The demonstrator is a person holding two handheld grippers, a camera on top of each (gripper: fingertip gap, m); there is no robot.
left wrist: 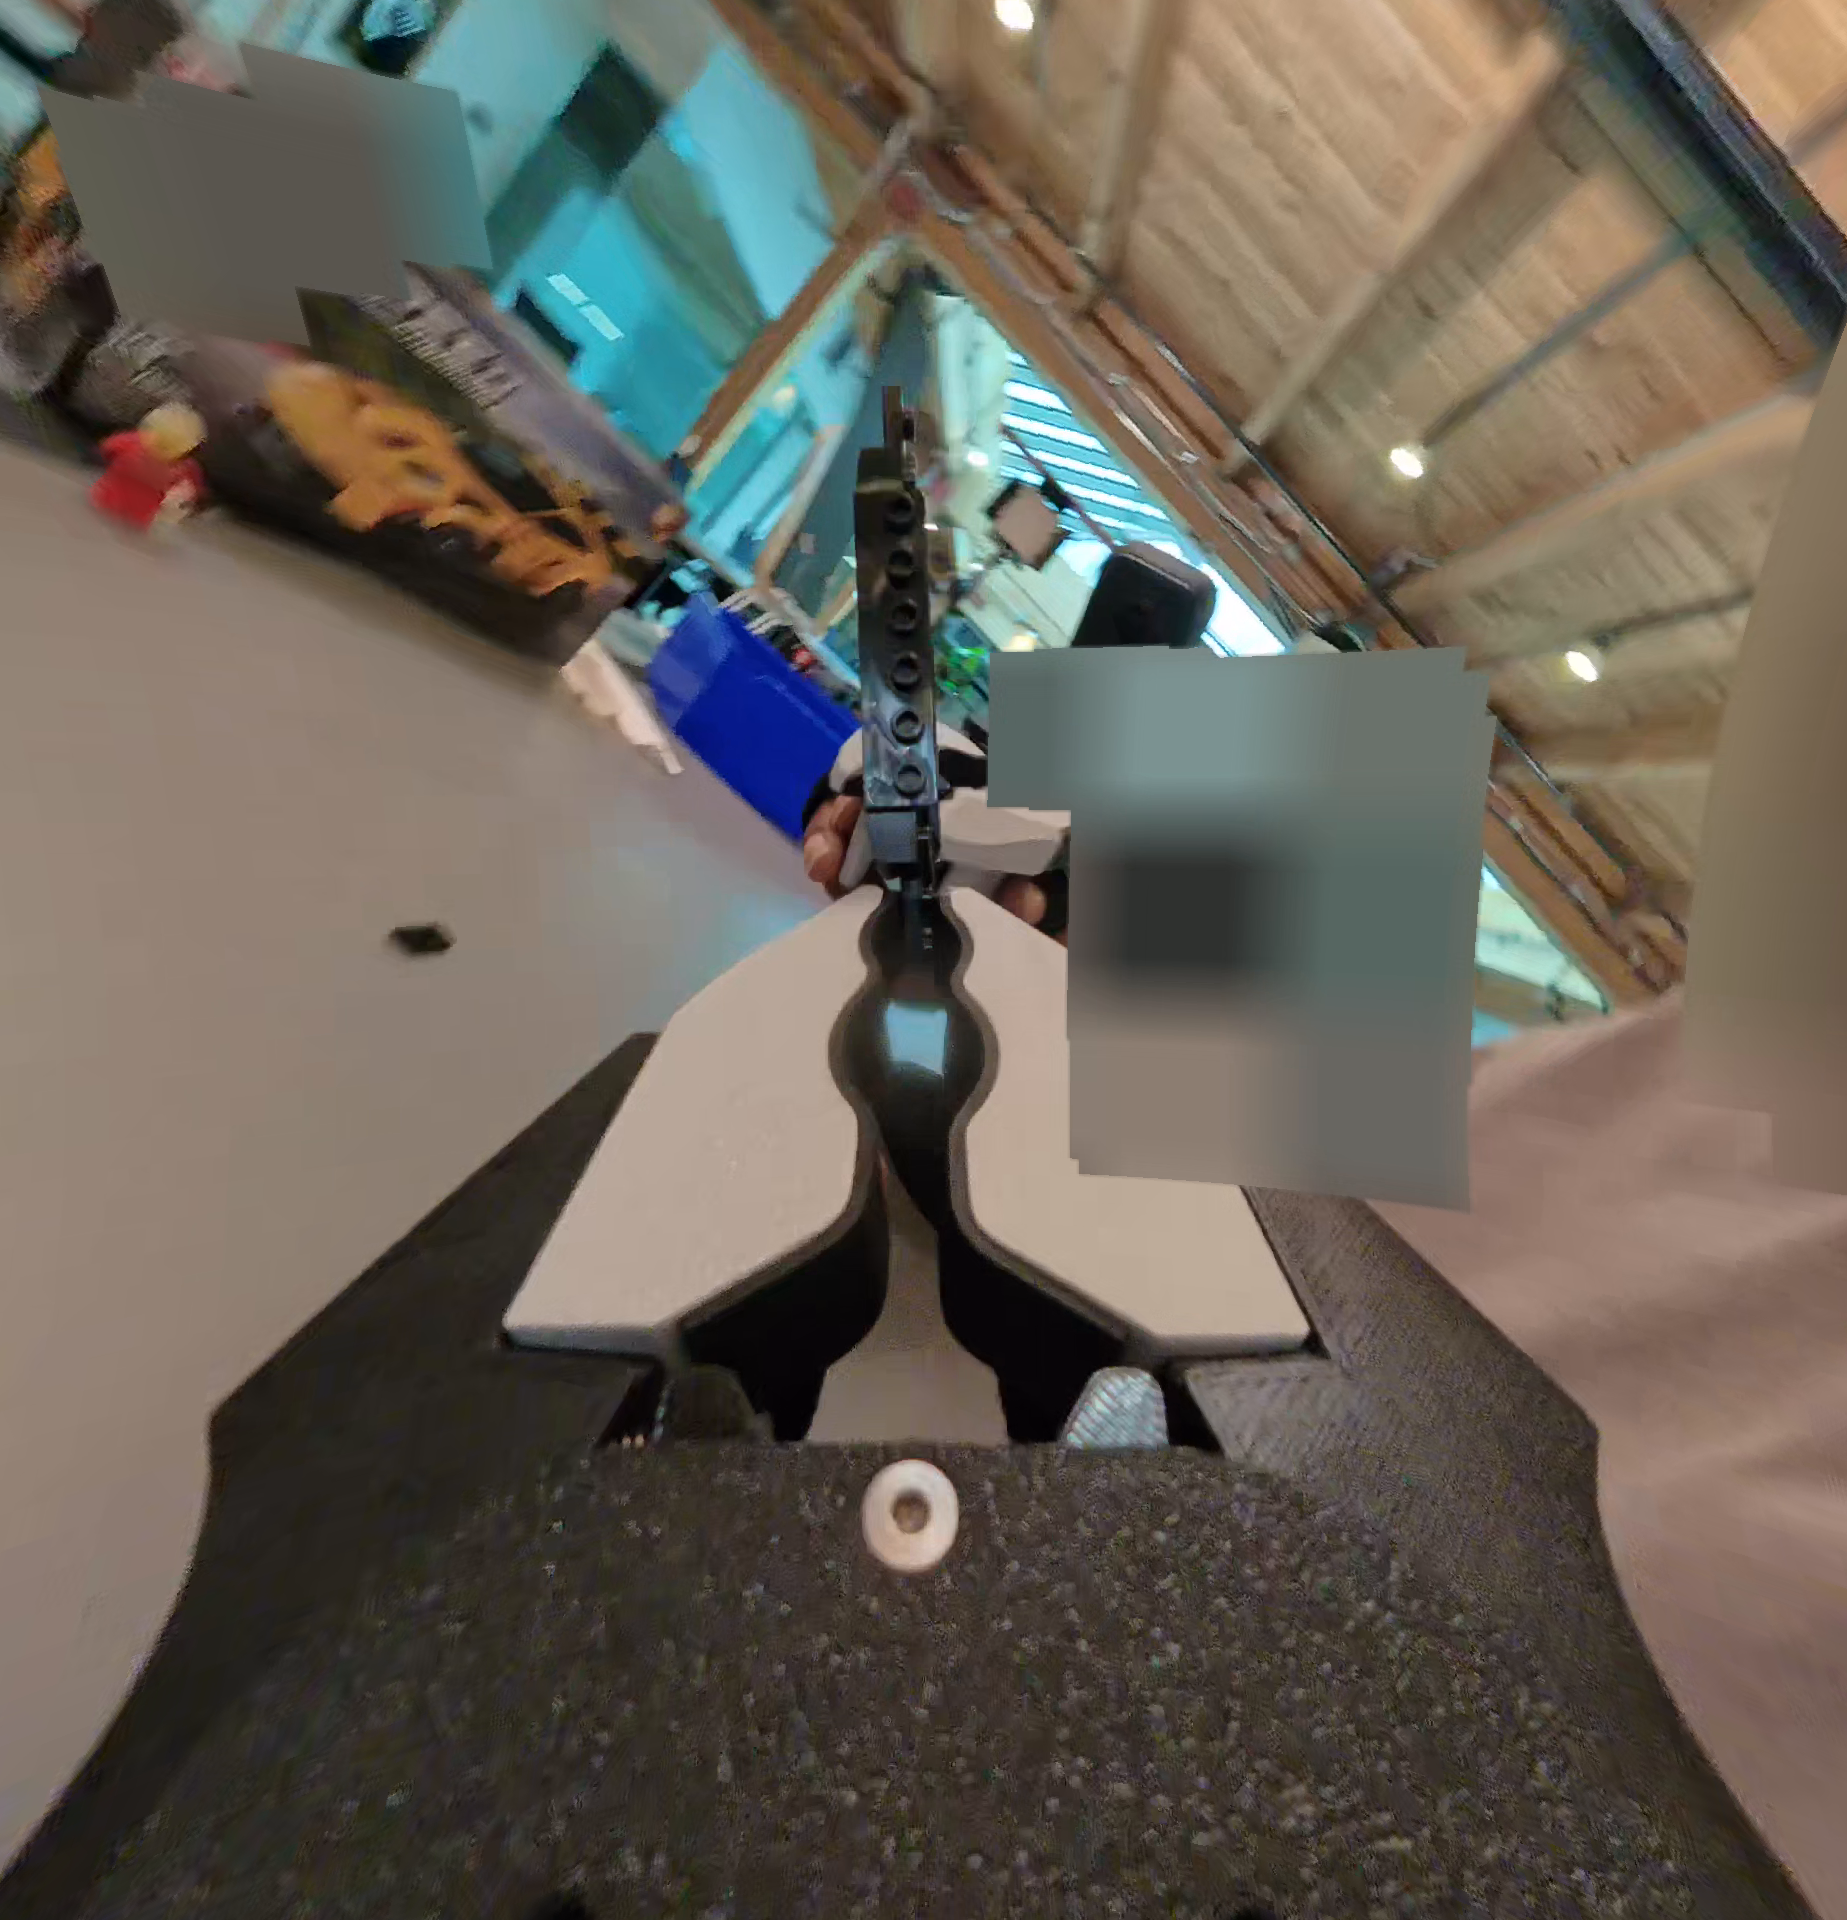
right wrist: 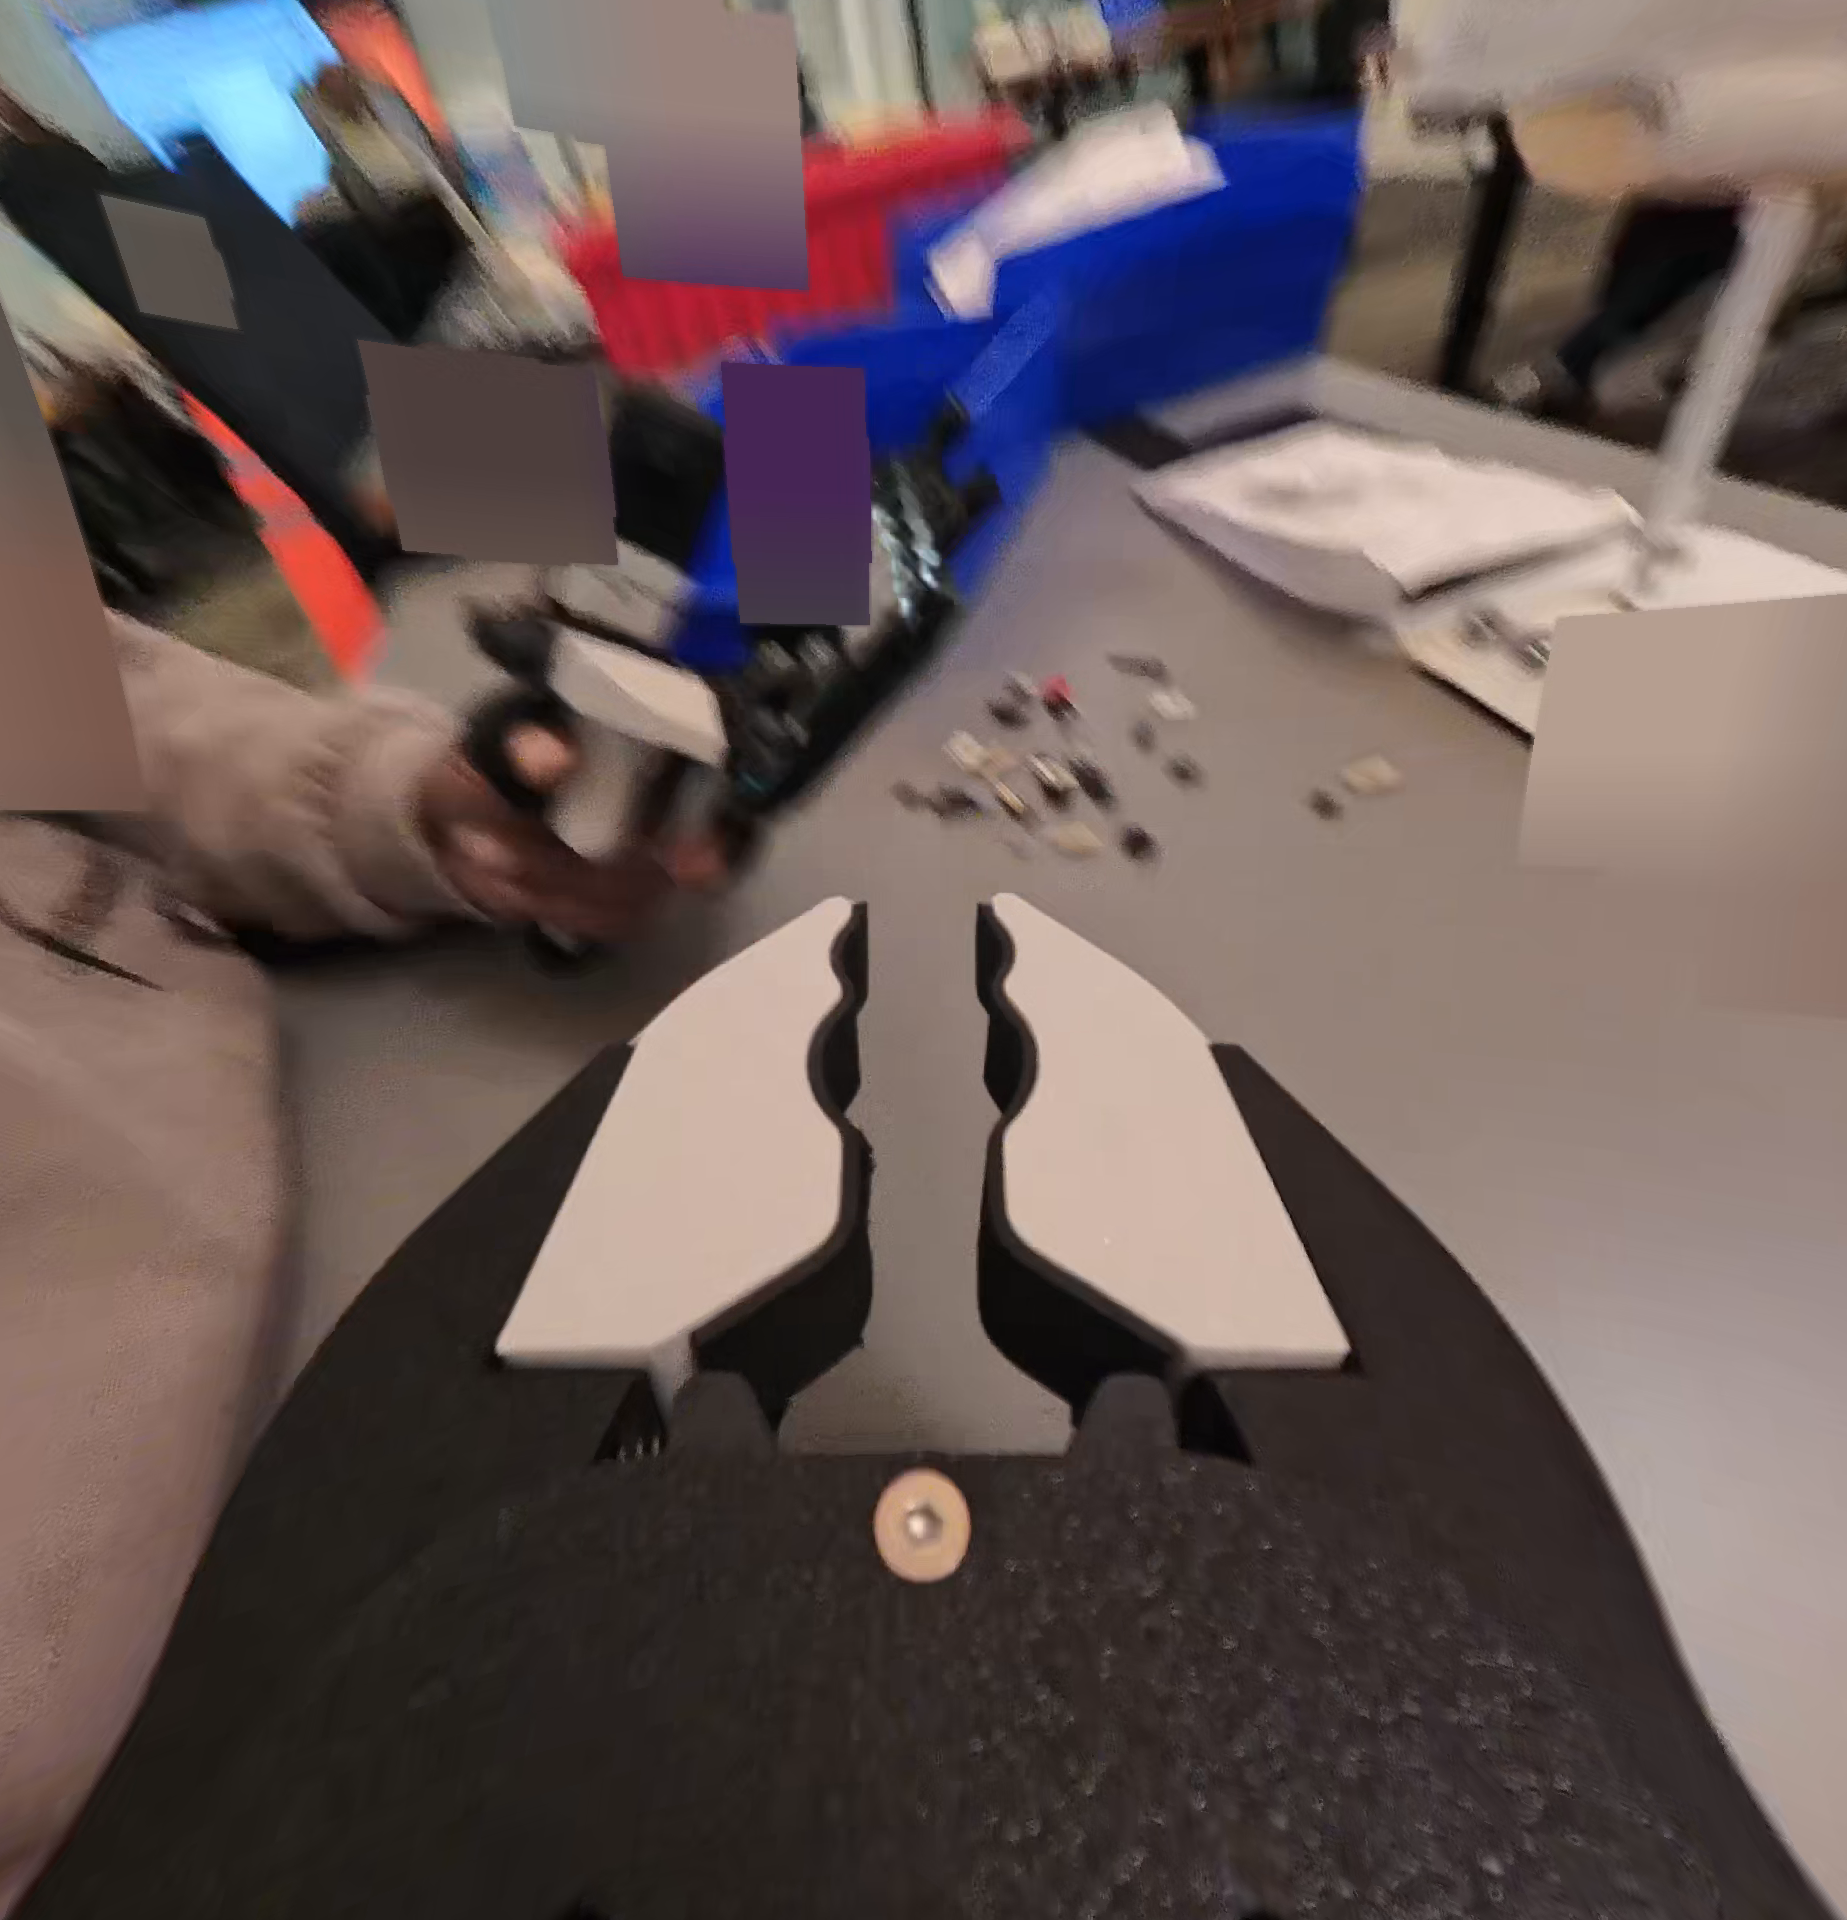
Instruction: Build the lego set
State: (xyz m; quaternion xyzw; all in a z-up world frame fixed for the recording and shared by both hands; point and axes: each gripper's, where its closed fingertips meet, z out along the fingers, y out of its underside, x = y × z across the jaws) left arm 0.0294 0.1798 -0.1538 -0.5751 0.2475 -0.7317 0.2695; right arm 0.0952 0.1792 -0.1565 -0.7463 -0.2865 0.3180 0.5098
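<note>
- The black studded Lego assembly (left wrist: 901, 644) is pinched at its lower end in the left gripper (left wrist: 911, 914). Its long axis runs straight out from the fingertips, held up off the grey table (left wrist: 223, 883), studs facing sideways.
- From the right wrist view the same assembly (right wrist: 846, 665) sticks out of the left gripper up and to the left of the right gripper (right wrist: 921, 914), some way ahead.
- The right gripper is empty, its jaws a narrow gap apart, hovering over bare table.
- The loose Lego pieces (right wrist: 1054, 769) lie scattered just ahead of it and slightly right, nearer to it than to the left hand.
- My guess is the right one fetches the next piece, then carries it leftward to the assembly.
- Farther out: the instruction booklet (right wrist: 1386, 520), a blue bin (right wrist: 1106, 312), and the Lego box (left wrist: 451, 488) with a red minifigure (left wrist: 155, 468) beside it.
</note>
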